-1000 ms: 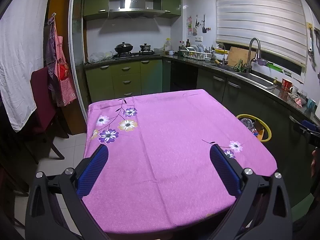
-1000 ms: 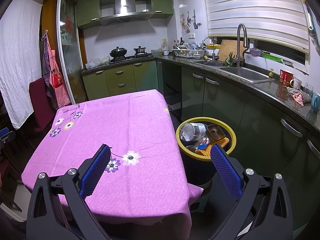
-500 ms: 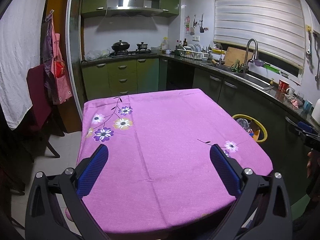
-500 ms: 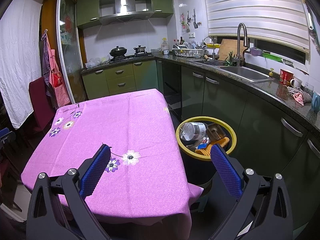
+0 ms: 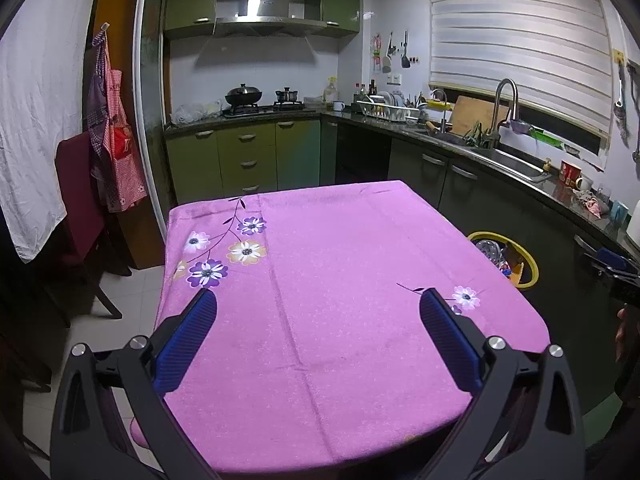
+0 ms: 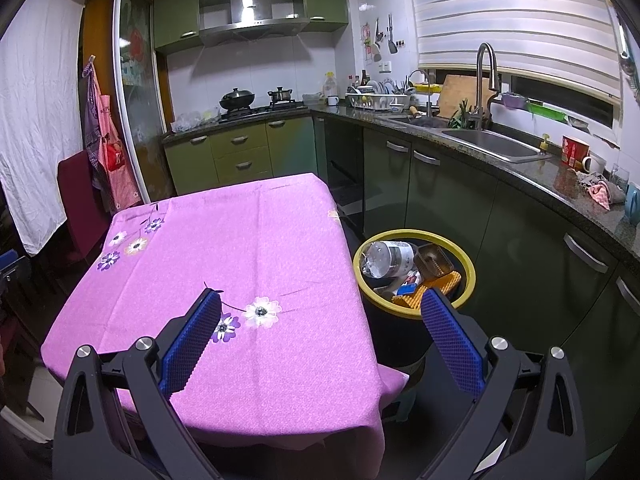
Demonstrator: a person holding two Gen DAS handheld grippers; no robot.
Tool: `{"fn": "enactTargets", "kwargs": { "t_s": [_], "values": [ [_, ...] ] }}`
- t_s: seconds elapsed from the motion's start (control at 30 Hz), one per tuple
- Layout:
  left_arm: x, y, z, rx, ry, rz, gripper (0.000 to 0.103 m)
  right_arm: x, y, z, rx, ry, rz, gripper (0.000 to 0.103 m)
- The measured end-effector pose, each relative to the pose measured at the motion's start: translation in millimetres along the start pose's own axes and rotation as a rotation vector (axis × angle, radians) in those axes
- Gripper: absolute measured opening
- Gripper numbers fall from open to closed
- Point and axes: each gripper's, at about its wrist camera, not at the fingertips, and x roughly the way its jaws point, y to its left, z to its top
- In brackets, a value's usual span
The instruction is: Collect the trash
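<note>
While both grippers gape empty, trash bin [image 6: 416, 236] sits just beyond right gripper [image 6: 320, 300].

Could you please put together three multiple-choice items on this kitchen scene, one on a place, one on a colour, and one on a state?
1. Where does the trash bin stand?
A. on the table
B. on the floor between the table and the sink-side cabinets
C. under the stove

2. What colour is the bin's rim?
A. yellow
B. red
C. white

3. How does the right gripper stand?
A. shut on a bottle
B. shut on nothing
C. open and empty

Answers:
1 B: the bin sits beside the edge of the pink tablecloth, in front of the dark cabinets.
2 A: a yellow ring runs round its top.
3 C: its blue fingers are wide apart with nothing between them.
</note>
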Motion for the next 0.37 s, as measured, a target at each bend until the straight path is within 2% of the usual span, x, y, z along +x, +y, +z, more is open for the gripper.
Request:
{"fn": "enactTargets", "kwargs": {
  "t_s": [0.1,0.37],
  "values": [
    [7.0,0.3,1.8,0.0,0.026,0.003,0.097,2.0,-1.0,1.0,-0.002,0.005,-0.001,0.099],
    [39.5,24.3,9.6,-0.077,0.079,0.022,0.097,21.0,-1.4,9.9,-0.025,0.035,-0.004,0.098]
  ]
}}
